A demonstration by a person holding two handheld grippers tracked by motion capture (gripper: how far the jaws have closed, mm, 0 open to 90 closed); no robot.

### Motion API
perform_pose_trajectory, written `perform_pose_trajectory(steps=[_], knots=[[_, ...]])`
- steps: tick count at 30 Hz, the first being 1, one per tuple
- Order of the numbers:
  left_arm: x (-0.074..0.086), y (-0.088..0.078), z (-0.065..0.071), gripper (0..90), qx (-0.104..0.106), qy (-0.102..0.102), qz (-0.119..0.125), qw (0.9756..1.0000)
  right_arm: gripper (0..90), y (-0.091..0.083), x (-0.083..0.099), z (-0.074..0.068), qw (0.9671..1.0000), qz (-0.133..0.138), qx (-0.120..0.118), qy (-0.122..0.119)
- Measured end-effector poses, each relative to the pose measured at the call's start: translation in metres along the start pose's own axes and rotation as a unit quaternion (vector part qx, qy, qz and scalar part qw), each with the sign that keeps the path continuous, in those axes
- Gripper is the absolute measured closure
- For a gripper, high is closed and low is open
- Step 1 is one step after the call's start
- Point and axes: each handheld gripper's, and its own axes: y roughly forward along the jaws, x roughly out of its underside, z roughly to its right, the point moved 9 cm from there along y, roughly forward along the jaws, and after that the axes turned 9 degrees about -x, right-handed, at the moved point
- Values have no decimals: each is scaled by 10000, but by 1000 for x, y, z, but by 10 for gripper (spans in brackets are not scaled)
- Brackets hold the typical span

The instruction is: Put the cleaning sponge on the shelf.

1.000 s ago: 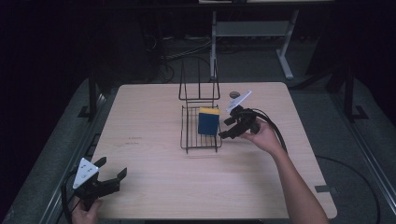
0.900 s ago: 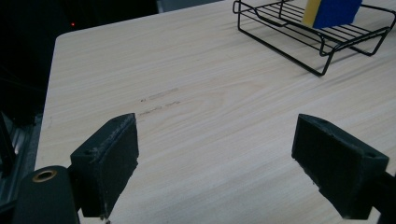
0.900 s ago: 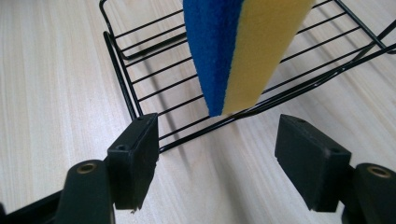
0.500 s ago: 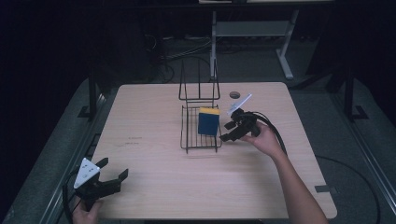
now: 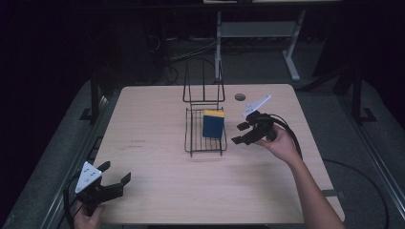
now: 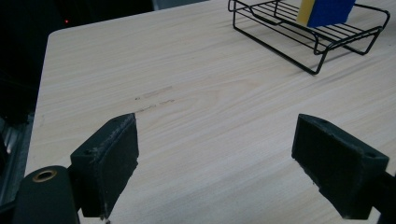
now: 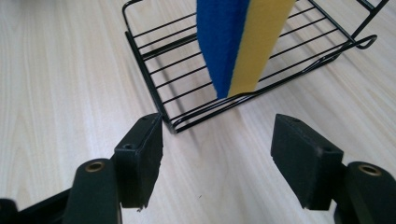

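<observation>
- Sponge stands on edge in the rack, mid-table.
- Right gripper has backed off to the rack's right; jaws, just reopening slightly, hold nothing.
- Placement looks complete.
- Left gripper rests wide, near-left corner.

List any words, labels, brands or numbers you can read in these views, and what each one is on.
None can be read.
Faint dark marks on the pale wooden table top: too small and blurred to make out.
Blue and yellow sponge standing in the black wire rack: no label shows.
Grey three-cornered plate on the left gripper: dots, no text.
</observation>
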Motion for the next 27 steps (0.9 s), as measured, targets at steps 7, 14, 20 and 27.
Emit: perform_pose_trajectory(steps=[7, 14, 20, 27], knots=[[0, 1, 0, 141, -15, 3, 6, 10000, 337, -5, 15, -8, 10000, 15, 40, 22], [0, 0, 1, 141, -15, 36, -1, 10000, 337, -7, 36, -9, 9998, -16, 88, 153], [0, 0, 1, 141, -5, 42, 4, 10000, 337, -13, 49, -16, 9997, -3, 125, 208], [0, 0, 2, 141, -4, 72, -3, 10000, 336, -19, 59, -22, 9996, 22, 169, 207]])
